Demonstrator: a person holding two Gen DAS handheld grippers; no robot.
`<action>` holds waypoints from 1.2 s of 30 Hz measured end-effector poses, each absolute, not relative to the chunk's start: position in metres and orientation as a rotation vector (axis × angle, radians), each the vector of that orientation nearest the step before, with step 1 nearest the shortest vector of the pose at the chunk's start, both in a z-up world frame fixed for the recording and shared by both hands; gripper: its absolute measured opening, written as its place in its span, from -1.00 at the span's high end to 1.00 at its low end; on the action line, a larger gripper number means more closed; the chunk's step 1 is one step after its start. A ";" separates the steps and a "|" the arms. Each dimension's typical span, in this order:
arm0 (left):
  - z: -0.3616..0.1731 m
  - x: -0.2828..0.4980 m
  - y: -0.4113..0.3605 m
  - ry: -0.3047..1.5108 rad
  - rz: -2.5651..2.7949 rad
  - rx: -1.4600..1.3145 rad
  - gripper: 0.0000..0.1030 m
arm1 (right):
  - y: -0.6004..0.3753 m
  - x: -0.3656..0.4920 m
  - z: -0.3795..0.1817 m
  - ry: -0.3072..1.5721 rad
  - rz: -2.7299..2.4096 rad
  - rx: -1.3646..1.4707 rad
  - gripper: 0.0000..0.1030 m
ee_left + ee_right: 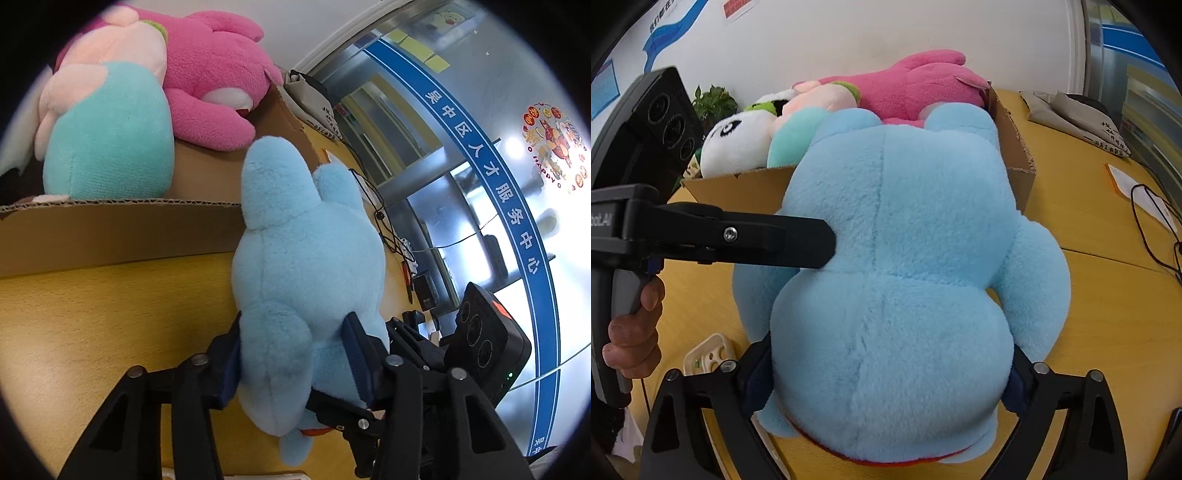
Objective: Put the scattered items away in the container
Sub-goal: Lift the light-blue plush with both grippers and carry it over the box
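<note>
A light-blue plush point(897, 295) lies on the yellow table point(1108, 332), just near of a cardboard box point(1015, 177) that holds 4 other plush toys, among them a pink one point(916, 88), a teal one point(110, 136) and a panda point(735, 144). The left gripper point(295, 354) is clenched on a narrow part of the blue plush. The right gripper point(890, 376) spans its wide body, both pads touching the fur; a hand point(635, 332) grips the left handle.
</note>
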State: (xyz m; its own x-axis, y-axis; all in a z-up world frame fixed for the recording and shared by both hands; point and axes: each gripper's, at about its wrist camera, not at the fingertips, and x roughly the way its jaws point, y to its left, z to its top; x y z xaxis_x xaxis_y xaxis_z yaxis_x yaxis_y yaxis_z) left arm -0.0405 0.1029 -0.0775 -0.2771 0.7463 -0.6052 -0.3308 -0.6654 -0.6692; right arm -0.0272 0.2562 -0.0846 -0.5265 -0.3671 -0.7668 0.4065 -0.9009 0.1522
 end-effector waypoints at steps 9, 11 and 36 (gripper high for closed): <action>-0.047 -0.024 0.099 -0.521 2.037 -1.187 0.14 | 0.250 -0.015 -0.063 0.056 -2.440 1.124 -0.79; -0.037 -0.019 0.097 -0.518 2.048 -1.158 0.14 | 0.248 -0.012 -0.054 0.069 -2.451 1.096 -0.78; 0.214 -0.012 0.080 -0.175 2.293 -0.599 0.19 | 0.217 -0.010 0.167 0.272 -2.576 0.373 -0.78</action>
State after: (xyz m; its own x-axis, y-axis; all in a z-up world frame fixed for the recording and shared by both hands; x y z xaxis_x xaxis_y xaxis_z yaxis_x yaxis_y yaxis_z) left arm -0.0122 0.0803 0.2142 -0.6119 0.7002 -0.3678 -0.6363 -0.7120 -0.2970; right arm -0.0097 0.2173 0.1672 -0.8278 -0.4649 -0.3140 0.5202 -0.8457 -0.1193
